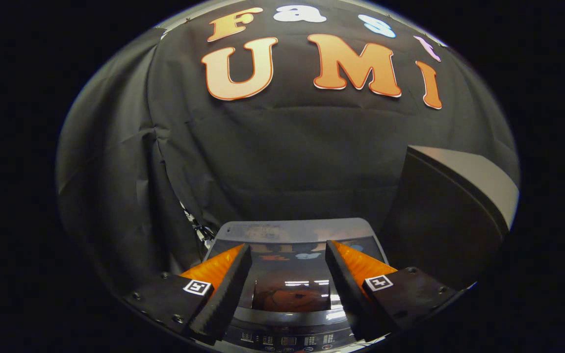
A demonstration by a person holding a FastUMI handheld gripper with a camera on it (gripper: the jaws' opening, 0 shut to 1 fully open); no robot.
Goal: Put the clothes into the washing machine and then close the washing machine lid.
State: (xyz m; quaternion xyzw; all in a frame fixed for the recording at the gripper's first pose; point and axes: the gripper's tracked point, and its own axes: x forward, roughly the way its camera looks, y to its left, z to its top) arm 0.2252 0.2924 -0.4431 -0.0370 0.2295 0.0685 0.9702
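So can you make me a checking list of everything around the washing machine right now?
Surface: nothing seen apart from the washing machine's own top.
Job's things: washing machine sits just below and ahead of the fingers; its glossy lid looks closed, and something orange shows in the glass, though I can't tell whether that is clothes inside or a reflection. Control panel lies nearest the fingers.
Clutter: dark box stands beside the machine.
Grippers: gripper fingers spread apart over the lid, holding nothing.
Cables: some wires beside the machine, against the cloth.
Surroundings: black cloth wall behind everything.
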